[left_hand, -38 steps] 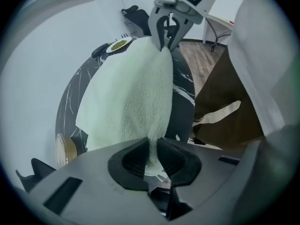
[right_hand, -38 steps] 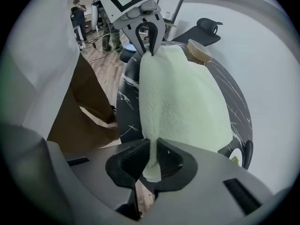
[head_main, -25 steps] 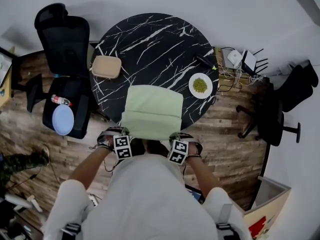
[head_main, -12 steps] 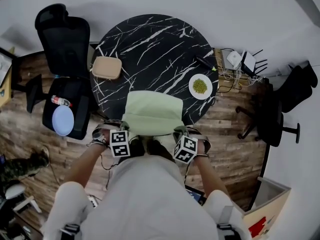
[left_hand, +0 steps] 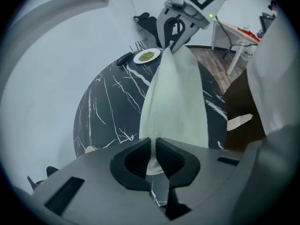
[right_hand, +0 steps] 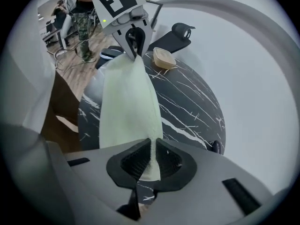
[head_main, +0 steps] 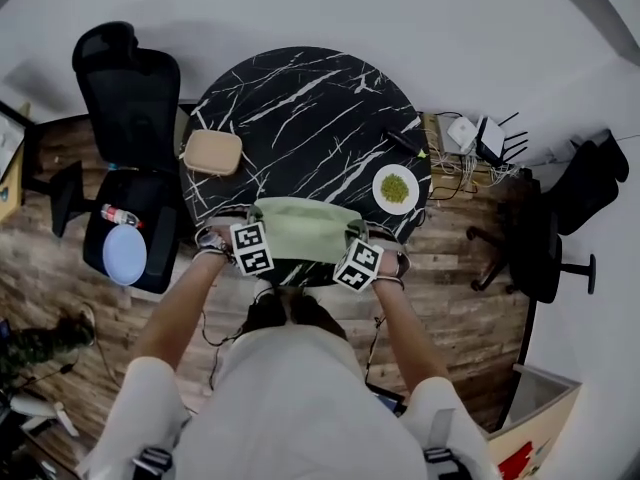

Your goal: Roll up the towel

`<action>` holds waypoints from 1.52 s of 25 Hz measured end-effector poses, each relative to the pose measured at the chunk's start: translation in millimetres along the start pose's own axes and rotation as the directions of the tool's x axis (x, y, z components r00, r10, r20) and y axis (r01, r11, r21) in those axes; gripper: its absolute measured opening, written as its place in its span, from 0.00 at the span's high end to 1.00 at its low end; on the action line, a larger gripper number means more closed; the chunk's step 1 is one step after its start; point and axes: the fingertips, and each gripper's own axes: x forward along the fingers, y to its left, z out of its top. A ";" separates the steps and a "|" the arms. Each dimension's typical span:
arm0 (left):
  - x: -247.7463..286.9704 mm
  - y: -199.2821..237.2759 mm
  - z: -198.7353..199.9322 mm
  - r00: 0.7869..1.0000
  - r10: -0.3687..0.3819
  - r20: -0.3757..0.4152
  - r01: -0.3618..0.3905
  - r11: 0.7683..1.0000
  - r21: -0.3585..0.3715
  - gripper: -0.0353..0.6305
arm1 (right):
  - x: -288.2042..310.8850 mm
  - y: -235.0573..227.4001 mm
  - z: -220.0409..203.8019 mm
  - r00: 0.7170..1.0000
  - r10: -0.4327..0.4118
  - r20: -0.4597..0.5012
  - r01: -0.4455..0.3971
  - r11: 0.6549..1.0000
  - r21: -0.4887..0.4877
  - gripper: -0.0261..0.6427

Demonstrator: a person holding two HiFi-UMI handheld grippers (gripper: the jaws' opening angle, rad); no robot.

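Two corners of the pale green towel (head_main: 303, 230) are gripped, one by each gripper. The towel is stretched as a flat band between the grippers, above the near rim of the round surface (head_main: 300, 108); whether its lower edge touches the surface cannot be determined.

Left gripper (head_main: 250, 224): fingers (left_hand: 133, 161) clenched on the left corner. The left gripper view shows the cloth (left_hand: 176, 102) pinched in the narrow slot between them and running across to the right gripper (left_hand: 174, 34).

Right gripper (head_main: 356, 233): fingers (right_hand: 133, 161) clenched on the right corner. The right gripper view shows the cloth (right_hand: 126, 107) pinched in the same way and running across to the left gripper (right_hand: 133, 43).

Both grippers point steeply down, marker cubes uppermost.

The surface is black with white veining. On it, well apart from the towel:
- a white plate (head_main: 396, 188) with green contents, at the right rim
- a small dark object (head_main: 405, 143) just beyond the plate
- a tan dish (head_main: 212, 152) at the left rim

Beside the surface, on the left, stands a black office chair (head_main: 125, 88); a blue disc (head_main: 124, 254) and a bottle (head_main: 118, 215) lie on its seat. Cables and small white devices (head_main: 470, 138) lie on the wooden floor (head_main: 70, 288) to the right, near a second dark chair (head_main: 545, 238)
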 end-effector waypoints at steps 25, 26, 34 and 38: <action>-172.6 59.7 48.4 0.686 0.476 0.550 0.055 0.721 -0.691 0.94 | -157.7 -70.3 50.4 0.736 -0.446 0.509 0.050 0.786 0.616 0.96; -189.9 63.4 55.9 0.639 0.497 0.587 0.092 0.709 -0.700 0.94 | -173.2 -78.0 58.5 0.700 -0.462 0.545 0.016 0.773 0.635 0.97; -274.8 70.5 77.9 0.430 0.595 0.679 0.179 0.681 -0.710 0.94 | -268.5 -107.6 102.9 0.481 -0.502 0.719 -0.134 0.768 0.626 0.97; -285.7 52.5 69.3 0.438 0.604 0.666 0.187 0.664 -0.724 0.94 | -284.8 -100.5 111.4 0.444 -0.493 0.749 -0.124 0.794 0.595 0.97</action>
